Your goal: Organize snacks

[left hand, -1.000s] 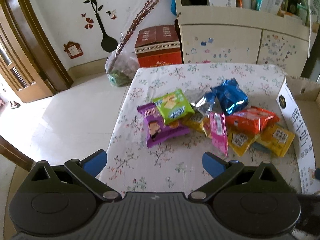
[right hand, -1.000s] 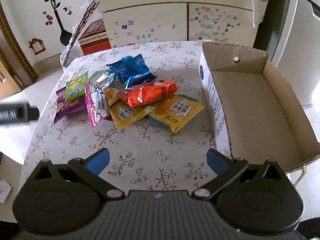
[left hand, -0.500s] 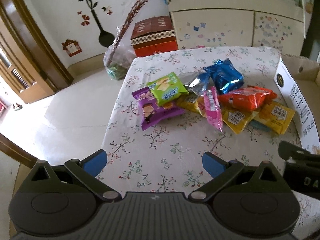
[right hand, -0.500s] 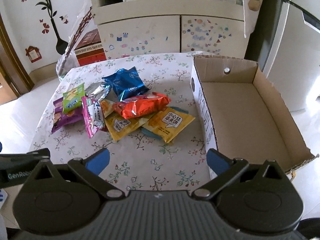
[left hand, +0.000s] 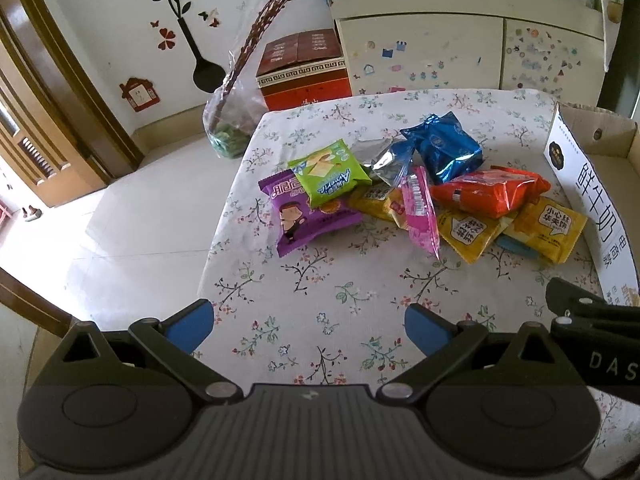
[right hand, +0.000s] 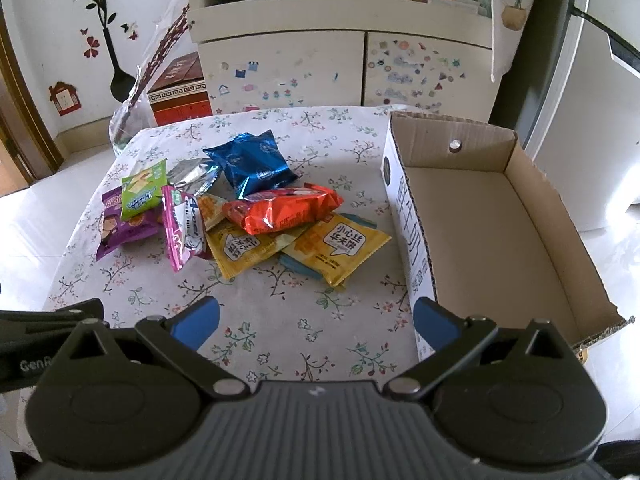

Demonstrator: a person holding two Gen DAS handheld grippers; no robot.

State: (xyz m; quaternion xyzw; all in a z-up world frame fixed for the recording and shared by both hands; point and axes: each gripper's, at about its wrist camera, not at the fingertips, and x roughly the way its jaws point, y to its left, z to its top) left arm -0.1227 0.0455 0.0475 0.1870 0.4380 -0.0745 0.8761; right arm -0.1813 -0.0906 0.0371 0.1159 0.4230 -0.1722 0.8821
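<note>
A heap of snack packets lies on the floral tablecloth (left hand: pixel 328 304): a purple packet (left hand: pixel 304 216), a green one (left hand: pixel 328 172) on top of it, a silver one (left hand: pixel 384 158), a blue one (left hand: pixel 444 148), a pink one (left hand: pixel 420 208), an orange one (left hand: pixel 488 194) and yellow ones (left hand: pixel 548 228). The same heap shows in the right wrist view, with the orange packet (right hand: pixel 284 208) in the middle. An open cardboard box (right hand: pixel 492 220) stands right of the heap. My left gripper (left hand: pixel 308 322) and right gripper (right hand: pixel 316 318) are open and empty, held above the near part of the table.
A red carton (left hand: pixel 304 68) and a bag of twigs (left hand: pixel 232 128) stand on the floor beyond the table. A white cabinet (right hand: pixel 352 68) with stickers stands behind. The right gripper's body (left hand: pixel 592 320) shows at the lower right of the left wrist view.
Both grippers have drawn back and up from the heap, so more of the near table shows. Each gripper has come into the other's view. The packets have not moved.
</note>
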